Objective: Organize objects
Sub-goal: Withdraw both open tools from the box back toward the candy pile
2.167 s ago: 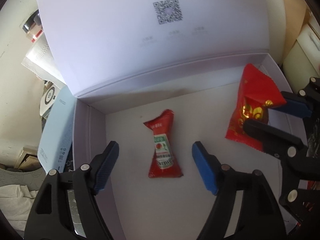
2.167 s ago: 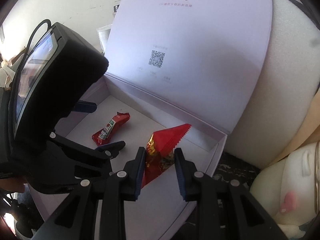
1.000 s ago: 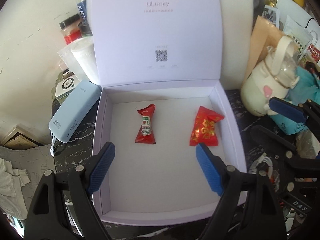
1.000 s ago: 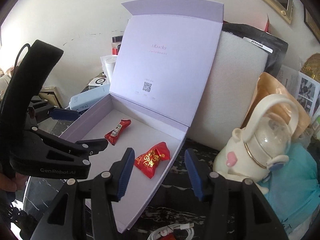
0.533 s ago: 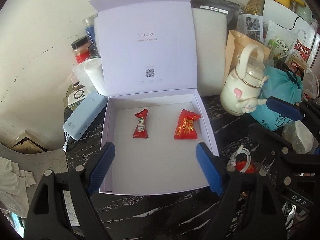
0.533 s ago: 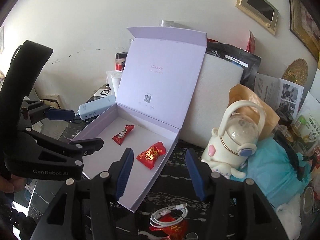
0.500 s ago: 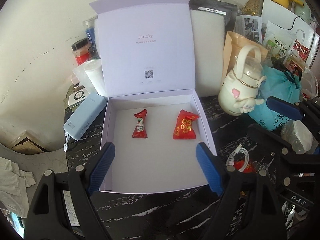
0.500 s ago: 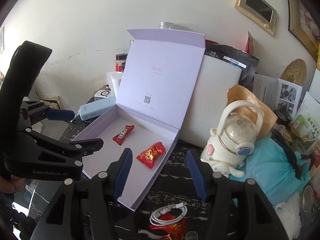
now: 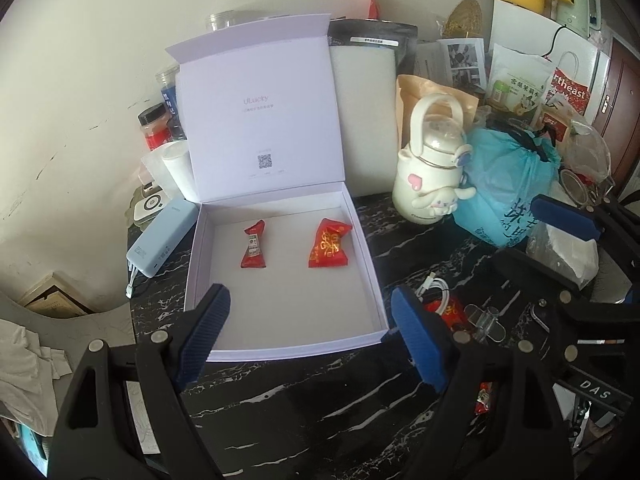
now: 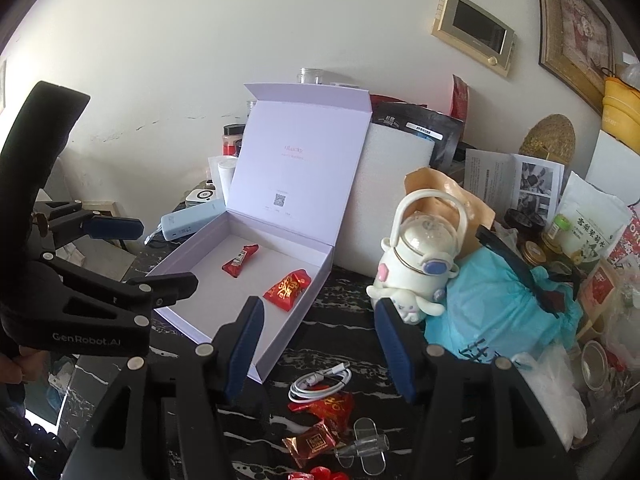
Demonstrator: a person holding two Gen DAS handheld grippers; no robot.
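overhead, black marble table (image 9: pixel 320 420) — cluttered, cream wall (image 10: pixel 200 60)

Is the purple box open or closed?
Open. The purple box's lid stands up at the back, and two red snack packets lie inside.

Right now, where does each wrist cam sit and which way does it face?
Left wrist: behind the open left gripper, near the box front, looking down into it; the right gripper shows at right.
Right wrist: behind the open right gripper, right of the box, facing the wall; the left gripper and a hand show at left.
Shared: box, both packets, kettle, cable.
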